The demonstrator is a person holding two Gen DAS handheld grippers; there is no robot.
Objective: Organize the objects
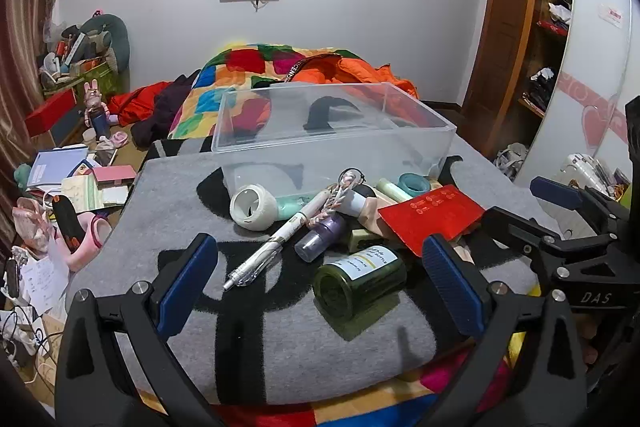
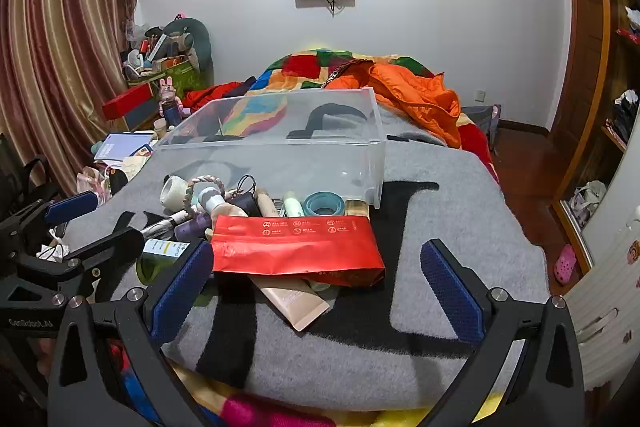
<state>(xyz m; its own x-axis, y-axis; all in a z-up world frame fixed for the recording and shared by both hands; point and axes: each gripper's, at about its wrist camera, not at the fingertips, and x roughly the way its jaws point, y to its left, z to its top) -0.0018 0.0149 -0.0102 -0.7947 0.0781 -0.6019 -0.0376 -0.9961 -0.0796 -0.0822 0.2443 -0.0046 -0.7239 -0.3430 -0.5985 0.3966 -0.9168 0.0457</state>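
Note:
A pile of small items lies on a grey blanket point(image 1: 280, 339) in front of a clear plastic bin point(image 1: 332, 131). The pile holds a dark green bottle point(image 1: 358, 281), a white pen point(image 1: 276, 243), a purple bottle point(image 1: 320, 239), a white tape roll point(image 1: 254, 207), a teal tape roll point(image 2: 323, 204), a red pouch point(image 2: 296, 247) and a beige tube point(image 2: 294, 301). My left gripper point(image 1: 320, 279) is open, its fingers either side of the green bottle and short of it. My right gripper point(image 2: 316, 283) is open and empty, facing the red pouch. The bin point(image 2: 280, 151) holds nothing.
The blanket lies on a bed with a colourful quilt point(image 1: 240, 75) and an orange jacket point(image 2: 416, 91) behind the bin. Cluttered books and boxes point(image 1: 80, 179) lie on the floor at left. A wardrobe point(image 1: 552, 27) stands at right. The right gripper also shows in the left wrist view point(image 1: 568, 211).

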